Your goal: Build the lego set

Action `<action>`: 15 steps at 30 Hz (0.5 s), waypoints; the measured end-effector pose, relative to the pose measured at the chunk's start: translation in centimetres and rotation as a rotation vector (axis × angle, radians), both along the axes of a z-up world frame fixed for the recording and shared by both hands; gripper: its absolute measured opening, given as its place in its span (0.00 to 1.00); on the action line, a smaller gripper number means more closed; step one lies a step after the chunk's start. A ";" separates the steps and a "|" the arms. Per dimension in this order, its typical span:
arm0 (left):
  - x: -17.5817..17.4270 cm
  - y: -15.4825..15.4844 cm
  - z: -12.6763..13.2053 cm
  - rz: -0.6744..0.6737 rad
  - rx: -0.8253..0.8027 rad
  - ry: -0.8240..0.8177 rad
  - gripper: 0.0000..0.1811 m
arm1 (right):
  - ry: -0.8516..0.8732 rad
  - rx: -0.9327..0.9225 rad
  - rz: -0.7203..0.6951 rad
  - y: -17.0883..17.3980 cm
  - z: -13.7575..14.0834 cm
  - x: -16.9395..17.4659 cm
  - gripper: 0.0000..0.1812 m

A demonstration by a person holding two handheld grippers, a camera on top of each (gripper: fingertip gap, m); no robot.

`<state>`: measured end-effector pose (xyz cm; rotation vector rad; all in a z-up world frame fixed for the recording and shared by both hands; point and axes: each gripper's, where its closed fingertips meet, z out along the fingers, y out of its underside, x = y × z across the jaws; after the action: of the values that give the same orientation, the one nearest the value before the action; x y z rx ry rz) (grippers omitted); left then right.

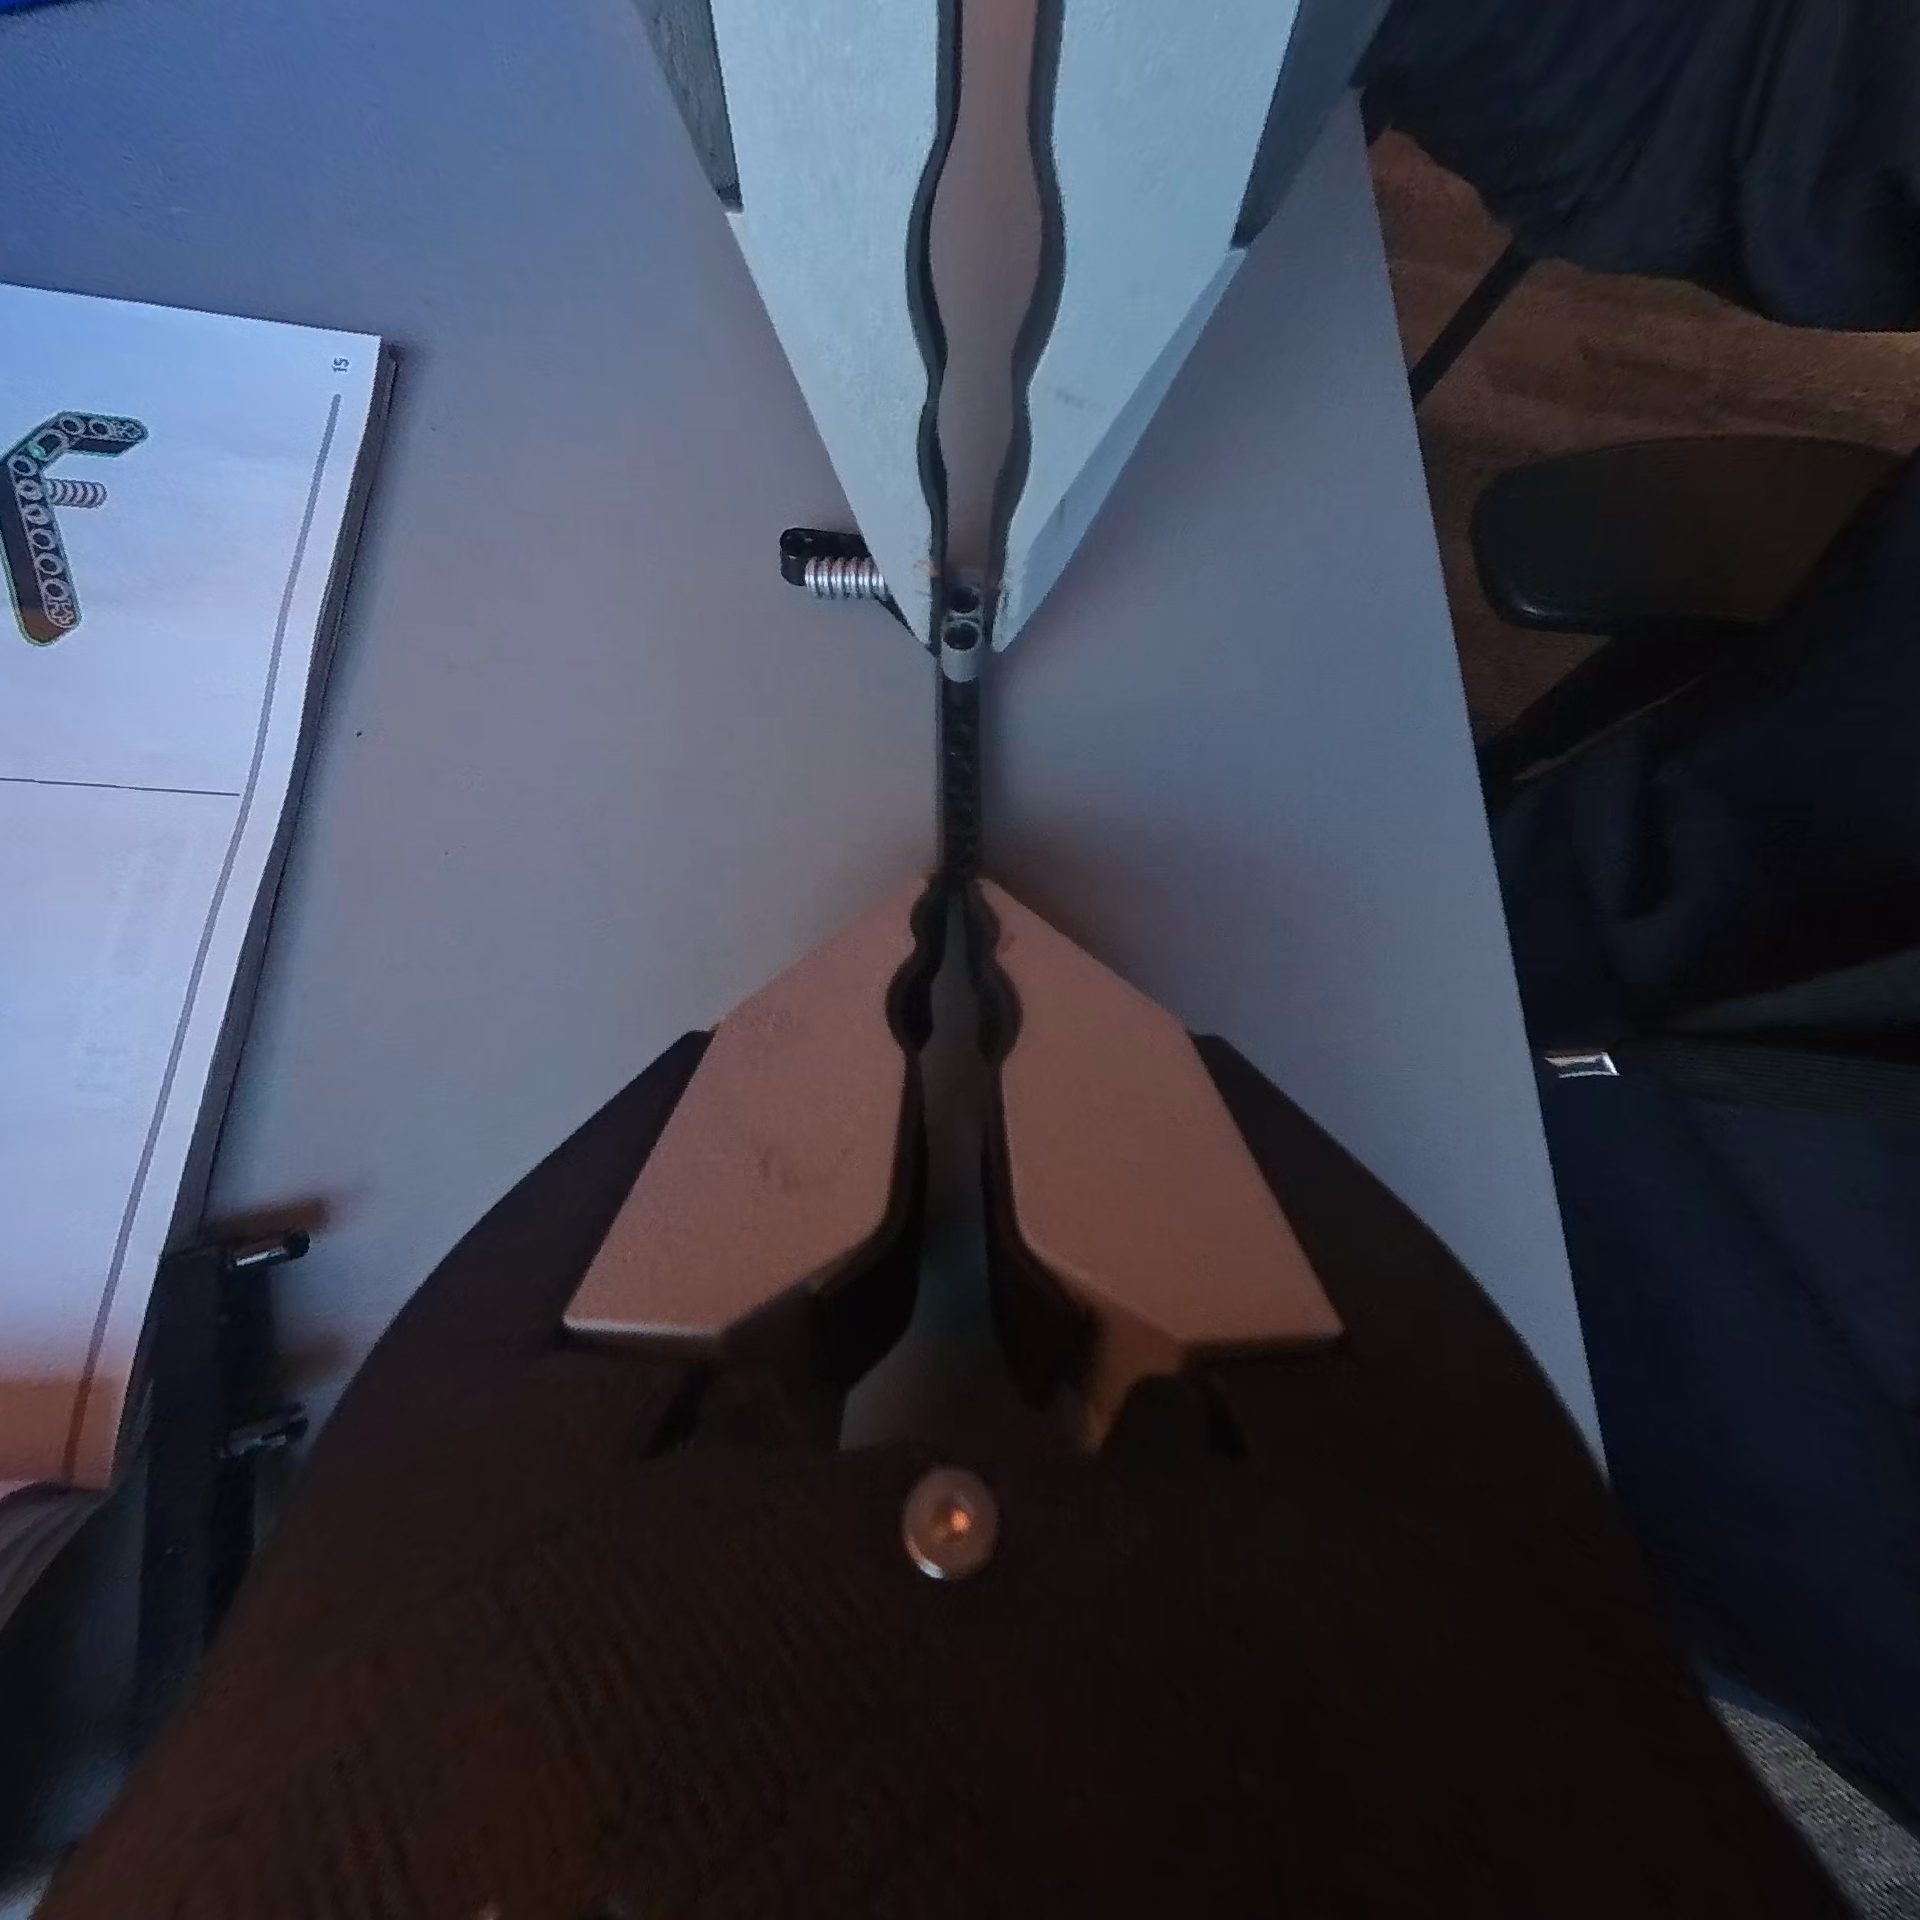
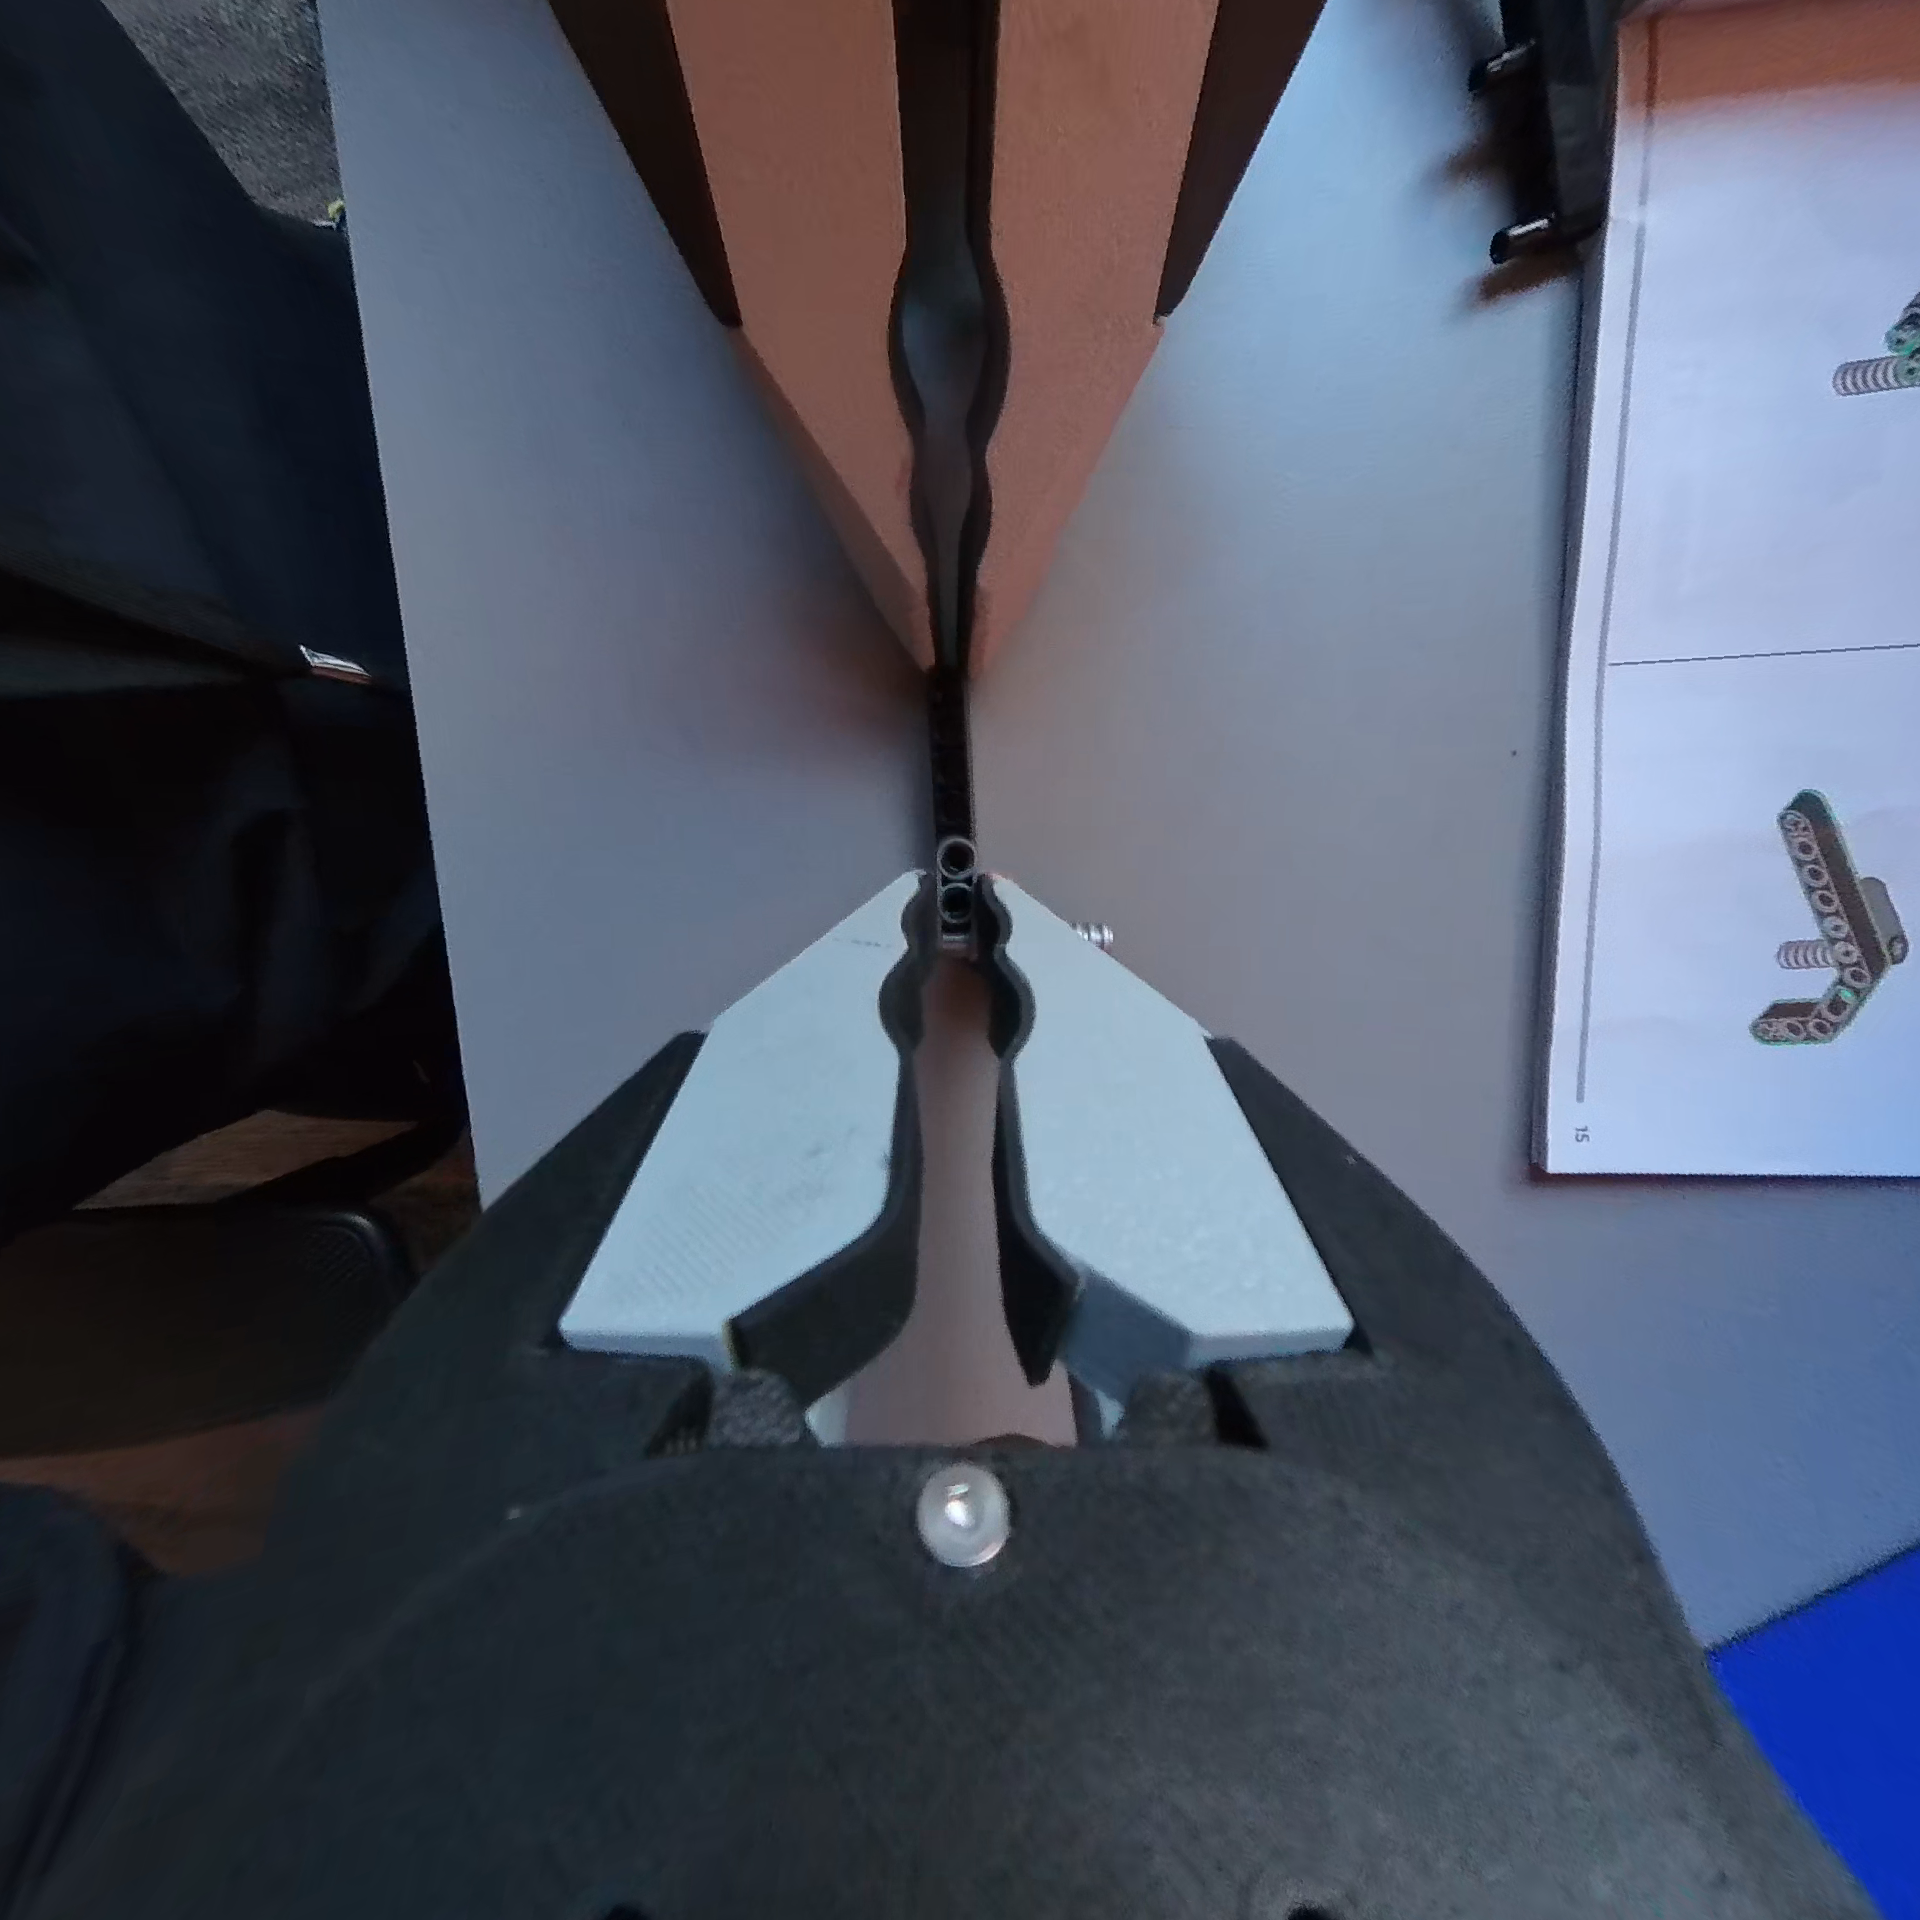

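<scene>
- Left gripper [image 1: 954, 896] clamping one end of a black beam [image 1: 956, 769] above the grey table [image 1: 623, 727].
- Right gripper [image 2: 957, 902] pinching the grey connector [image 2: 957, 902] at its far end.
- Lying beyond: open instruction booklet [image 2: 1756, 623], showing diagrams and a page number.

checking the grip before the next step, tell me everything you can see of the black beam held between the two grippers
The black beam is a thin, long Lego Technic liftarm of matte plastic, seen edge-on, with a row of holes along it. It hangs above the grey table, spanning both grippers. The left gripper clamps one end; the right gripper is shut on a small grey two-hole connector at the other. A silver ribbed worm gear and a short black end stick out sideways there.
</scene>
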<state>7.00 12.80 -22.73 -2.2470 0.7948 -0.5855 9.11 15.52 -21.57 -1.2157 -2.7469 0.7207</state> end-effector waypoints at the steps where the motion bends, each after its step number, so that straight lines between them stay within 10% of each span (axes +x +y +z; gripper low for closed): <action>1: 0.0 0.0 0.0 0.000 -0.001 -0.001 0.00 | -0.002 0.007 0.003 0.1 -0.1 0.0 0.03; 15: 0.7 0.7 3.0 0.000 0.101 -0.140 0.05 | -0.024 0.125 0.059 -0.1 -0.3 -0.1 0.03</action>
<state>7.69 13.47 -19.75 -2.0896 0.7376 -0.6792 9.00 15.41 -21.88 -1.1304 -2.8097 0.5324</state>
